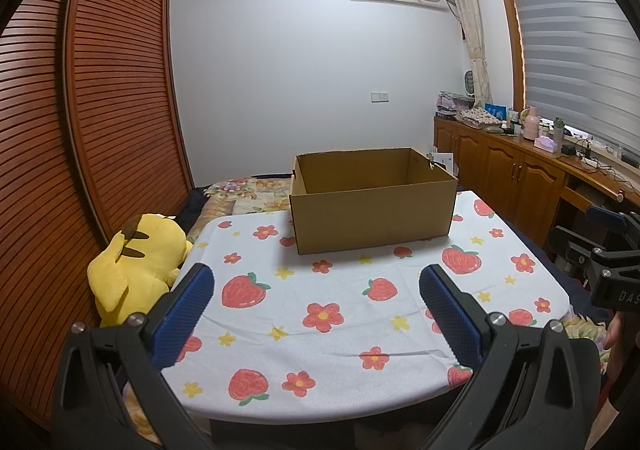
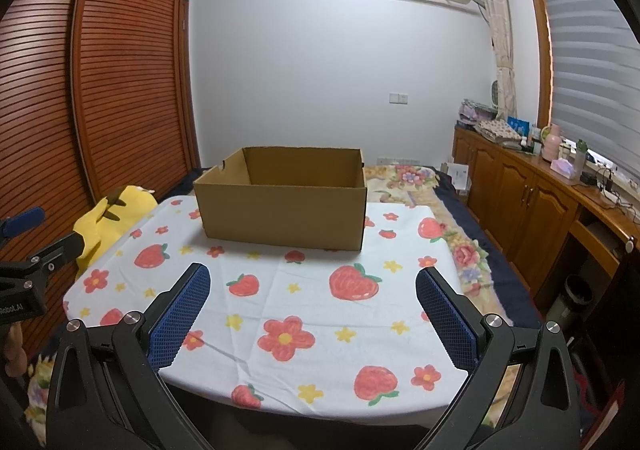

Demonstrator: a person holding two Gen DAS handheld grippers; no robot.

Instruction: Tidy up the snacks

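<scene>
Cardboard box point(image 1: 372, 201) at far edge of table point(image 1: 320, 330), open-topped, interior floor hidden. No snacks visible. Left gripper point(image 1: 316, 286) and right gripper point(image 2: 312, 286): fingers wide apart, holding nothing. Box likely light, walls stiff; grip at rim.

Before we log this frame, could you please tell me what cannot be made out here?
- Box floor: hidden by its near wall in both views.
- Snacks: none visible anywhere.
- Plush: face turned away, left view; mostly cut off behind the table in the right view.
- Counter clutter: too small.
</scene>
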